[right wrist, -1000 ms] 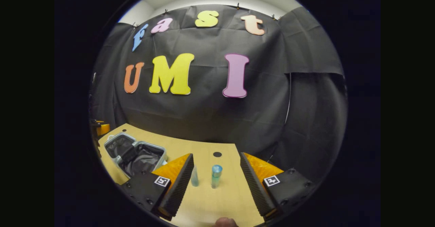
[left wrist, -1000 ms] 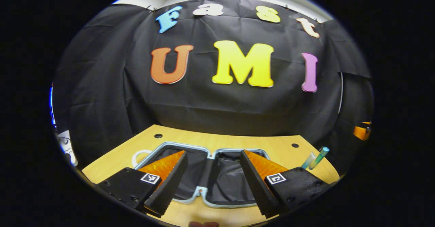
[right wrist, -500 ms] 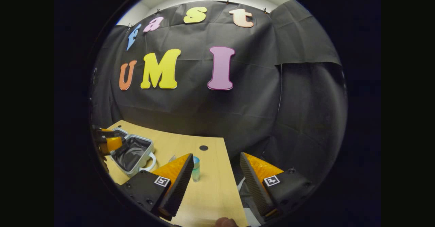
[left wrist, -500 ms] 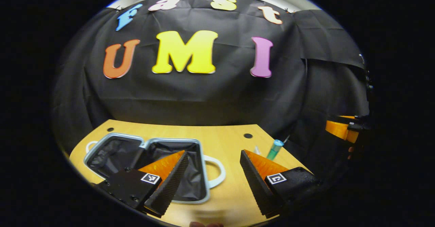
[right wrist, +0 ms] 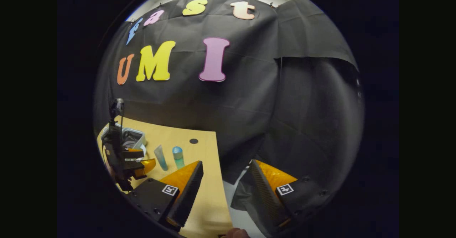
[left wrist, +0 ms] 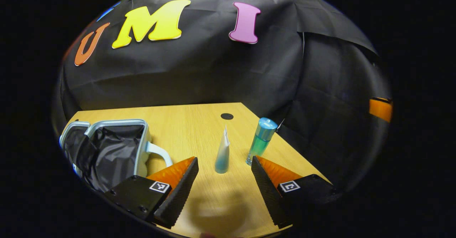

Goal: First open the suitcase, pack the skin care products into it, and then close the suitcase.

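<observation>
The small suitcase (left wrist: 107, 149) lies open at the left of the wooden table (left wrist: 199, 124), its dark lining showing and a white handle (left wrist: 160, 153) facing the products. A slim tube (left wrist: 222, 156) stands upright, and a teal capped bottle (left wrist: 260, 141) stands just right of it. My left gripper (left wrist: 223, 161) is open, with the tube straight ahead between its fingers and untouched. My right gripper (right wrist: 226, 163) is open and empty over the table's right edge. From there the tube (right wrist: 161, 158), bottle (right wrist: 177, 156), suitcase (right wrist: 124, 138) and left gripper (right wrist: 144, 158) sit off to the left.
A round hole (left wrist: 227, 116) marks the table behind the products. The table's right edge (right wrist: 219, 181) drops off to a pale floor (right wrist: 238, 209). Black cloth hangs close behind and to the right of the table.
The left gripper swung right, from over the open suitcase to facing the tube and bottle, and came closer to them. The right gripper drifted right, past the table edge. Both stayed open.
</observation>
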`<state>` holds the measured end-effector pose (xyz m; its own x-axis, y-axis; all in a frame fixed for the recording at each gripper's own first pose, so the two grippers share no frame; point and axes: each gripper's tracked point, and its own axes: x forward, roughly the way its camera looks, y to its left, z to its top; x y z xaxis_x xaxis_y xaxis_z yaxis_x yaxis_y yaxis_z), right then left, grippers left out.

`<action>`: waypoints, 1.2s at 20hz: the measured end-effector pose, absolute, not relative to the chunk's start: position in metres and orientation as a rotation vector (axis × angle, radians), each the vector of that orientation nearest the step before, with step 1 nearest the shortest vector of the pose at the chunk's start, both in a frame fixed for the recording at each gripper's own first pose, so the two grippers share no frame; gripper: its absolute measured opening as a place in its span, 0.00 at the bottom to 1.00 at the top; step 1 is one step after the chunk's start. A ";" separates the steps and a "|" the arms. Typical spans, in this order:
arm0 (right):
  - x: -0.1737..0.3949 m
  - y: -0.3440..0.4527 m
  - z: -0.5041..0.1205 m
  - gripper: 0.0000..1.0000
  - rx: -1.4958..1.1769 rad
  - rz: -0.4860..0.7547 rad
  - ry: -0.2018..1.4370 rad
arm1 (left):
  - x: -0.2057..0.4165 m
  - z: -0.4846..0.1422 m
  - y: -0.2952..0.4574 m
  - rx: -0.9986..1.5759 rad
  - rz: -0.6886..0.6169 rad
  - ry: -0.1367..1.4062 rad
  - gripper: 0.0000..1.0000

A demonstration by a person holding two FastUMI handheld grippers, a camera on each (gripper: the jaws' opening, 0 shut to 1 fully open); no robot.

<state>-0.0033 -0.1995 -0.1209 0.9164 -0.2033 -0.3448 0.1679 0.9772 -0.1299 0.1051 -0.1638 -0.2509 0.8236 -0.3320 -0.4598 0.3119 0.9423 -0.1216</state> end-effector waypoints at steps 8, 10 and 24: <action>-0.020 -0.228 -0.133 0.81 -0.107 -0.245 0.426 | 0.145 -0.304 -0.176 -0.044 -0.324 0.570 0.89; -0.021 -0.229 -0.135 0.81 -0.108 -0.242 0.432 | 0.151 -0.308 -0.178 -0.052 -0.329 0.575 0.84; -0.001 -0.190 -0.169 0.80 -0.087 -0.134 0.461 | 0.138 -0.270 -0.175 -0.066 -0.377 0.577 0.39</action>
<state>-0.0008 -0.1896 -0.1691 0.8872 -0.1487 -0.4368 0.1094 0.9874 -0.1141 0.1383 -0.1746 -0.2702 0.7719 -0.3659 -0.5200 0.3295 0.9296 -0.1651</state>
